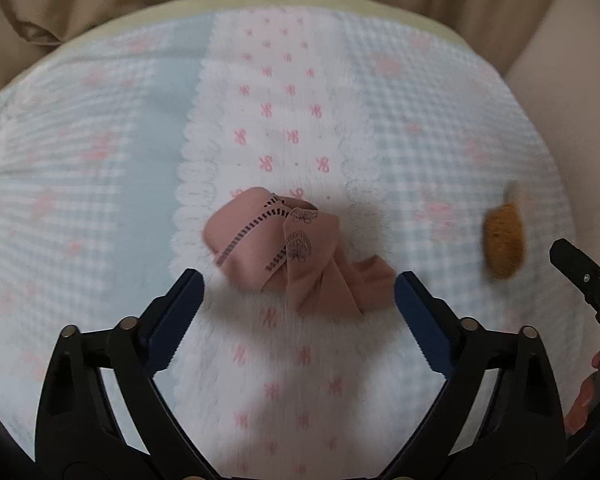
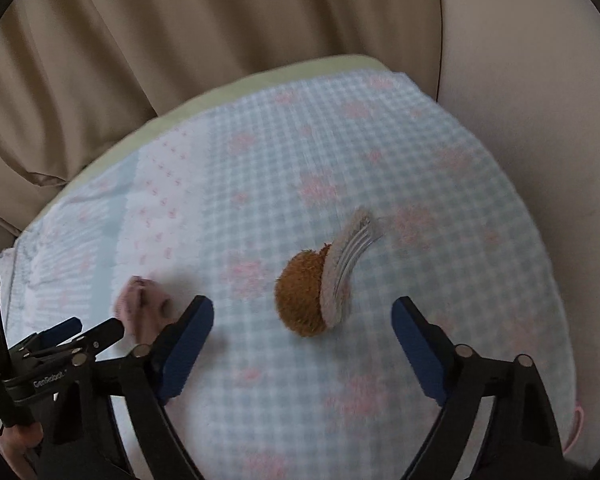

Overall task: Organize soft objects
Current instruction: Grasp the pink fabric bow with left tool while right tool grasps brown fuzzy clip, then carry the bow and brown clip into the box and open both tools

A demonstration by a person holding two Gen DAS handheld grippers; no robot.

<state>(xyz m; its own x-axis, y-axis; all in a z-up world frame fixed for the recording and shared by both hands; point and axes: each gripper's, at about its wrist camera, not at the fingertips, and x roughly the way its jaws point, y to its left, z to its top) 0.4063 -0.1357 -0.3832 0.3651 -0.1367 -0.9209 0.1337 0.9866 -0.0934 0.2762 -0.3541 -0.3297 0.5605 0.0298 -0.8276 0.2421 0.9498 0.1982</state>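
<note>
- Biggest thing in your shot is the beige curtain (image 2: 180,60) hanging behind everything.
- In front of it, the blue-and-white checked cover (image 1: 440,128) with pink bows is spread over the surface, with a fluffy white strip (image 1: 284,92) running down its middle.
- Your pink folded cloth (image 1: 276,248) sits on that white strip, just past the tips of your left hand-held gripper (image 1: 299,285). Its jaws are spread wide and nothing is pinched.
- Your right hand-held gripper (image 2: 302,312) is spread too, blue pads clear on both sides of the brown fuzzy item (image 2: 304,292).
- That brown piece lies on the checked part, well to the right of the pink cloth, with a striped grey bit (image 2: 348,252) at its edge. Pretty blurry, though.
</note>
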